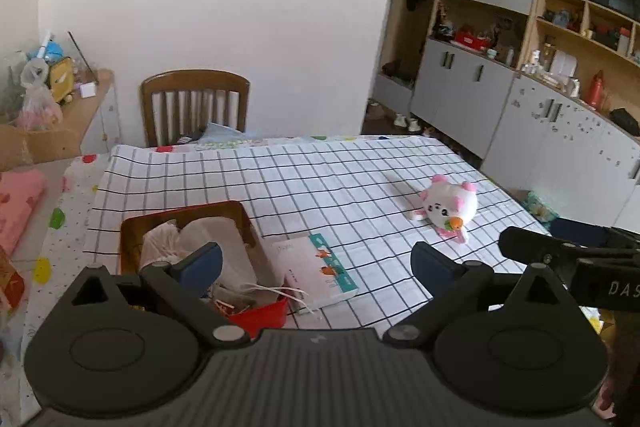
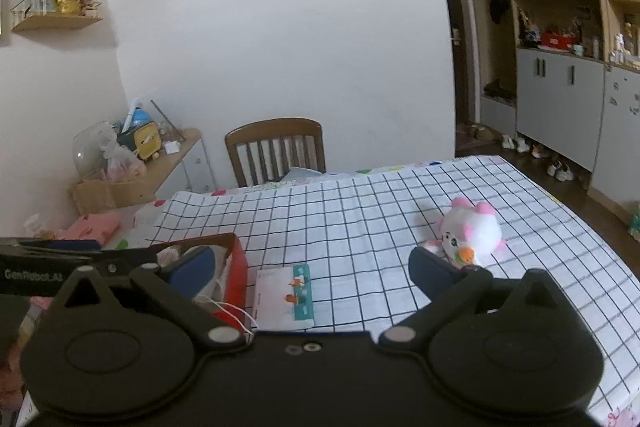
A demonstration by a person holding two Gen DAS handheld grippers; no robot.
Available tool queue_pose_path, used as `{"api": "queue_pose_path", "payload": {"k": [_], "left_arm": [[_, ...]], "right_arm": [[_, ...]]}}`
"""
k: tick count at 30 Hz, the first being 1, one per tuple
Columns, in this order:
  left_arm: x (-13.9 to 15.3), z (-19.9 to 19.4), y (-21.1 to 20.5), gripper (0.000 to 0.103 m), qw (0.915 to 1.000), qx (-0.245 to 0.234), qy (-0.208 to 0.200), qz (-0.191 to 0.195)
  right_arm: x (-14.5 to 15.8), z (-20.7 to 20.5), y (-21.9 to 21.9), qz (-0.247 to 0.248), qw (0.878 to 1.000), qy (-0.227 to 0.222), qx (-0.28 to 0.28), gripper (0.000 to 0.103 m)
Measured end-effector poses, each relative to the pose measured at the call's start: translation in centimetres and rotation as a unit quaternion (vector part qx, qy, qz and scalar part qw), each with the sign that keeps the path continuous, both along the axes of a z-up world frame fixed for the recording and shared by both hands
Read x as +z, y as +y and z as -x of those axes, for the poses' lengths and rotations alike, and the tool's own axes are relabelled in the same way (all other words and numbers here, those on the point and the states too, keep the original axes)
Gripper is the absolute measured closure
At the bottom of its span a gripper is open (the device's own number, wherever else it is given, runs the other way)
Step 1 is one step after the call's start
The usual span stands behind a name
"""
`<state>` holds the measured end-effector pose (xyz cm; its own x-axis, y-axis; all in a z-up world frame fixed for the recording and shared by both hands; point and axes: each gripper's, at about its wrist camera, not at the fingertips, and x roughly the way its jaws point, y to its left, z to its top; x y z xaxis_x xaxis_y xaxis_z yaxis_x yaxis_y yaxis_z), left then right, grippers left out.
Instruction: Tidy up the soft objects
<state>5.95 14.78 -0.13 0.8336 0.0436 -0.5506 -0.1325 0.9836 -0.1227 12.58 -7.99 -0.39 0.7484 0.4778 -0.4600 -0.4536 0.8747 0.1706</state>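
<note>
- While both are held above the desk (image 1: 280,187), the left tongs (image 1: 316,261) and right tongs (image 2: 310,265) stand apart, holding nothing.
- Just ahead, a box (image 1: 132,227) holds what looks like crumpled cloth (image 1: 208,239), beside a booklet (image 1: 316,273).
- Farther right lies a plush toy (image 1: 450,205).
- Beyond stands a chair (image 1: 195,103).

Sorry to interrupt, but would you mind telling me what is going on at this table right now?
A person holds two grippers over a checked tablecloth. The left gripper and right gripper are both open and empty. A pink-and-white plush toy lies untouched on the cloth, apart from a box already holding soft items. A small booklet lies beside that box.
</note>
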Motion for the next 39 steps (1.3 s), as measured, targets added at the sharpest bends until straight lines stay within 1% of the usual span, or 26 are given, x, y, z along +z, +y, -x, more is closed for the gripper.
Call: {"api": "queue_pose_path", "payload": {"k": [4, 7, 10, 16, 22, 39], "left_arm": [[0.0, 0.4, -0.6, 0.002, 1.0000, 0.002, -0.004, -0.003], [0.1, 0.5, -1.3, 0.002, 0.9996, 0.009, -0.010, -0.024], [0.4, 0.6, -1.6, 0.002, 0.9994, 0.008, -0.015, -0.029], [0.5, 0.9, -1.9, 0.002, 0.9995, 0.005, -0.021, -0.024], [0.6, 1.2, -2.4, 0.002, 0.9994, -0.001, -0.021, -0.029], [0.5, 1.7, -2.4, 0.002, 0.9992, 0.012, -0.018, -0.033]], "right_arm": [[-0.1, 0.2, -0.3, -0.001, 1.000, 0.001, -0.007, 0.000], [0.0, 0.4, -0.3, 0.000, 1.000, -0.006, -0.006, 0.000], [0.0, 0.5, -0.2, 0.006, 1.000, -0.007, -0.001, 0.000], [0.2, 0.9, 0.1, 0.011, 1.000, -0.008, 0.008, 0.000], [0.2, 0.9, 0.1, 0.015, 1.000, -0.005, 0.006, 0.000], [0.0, 1.0, 0.2, 0.018, 1.000, 0.001, 0.009, 0.000]]}}
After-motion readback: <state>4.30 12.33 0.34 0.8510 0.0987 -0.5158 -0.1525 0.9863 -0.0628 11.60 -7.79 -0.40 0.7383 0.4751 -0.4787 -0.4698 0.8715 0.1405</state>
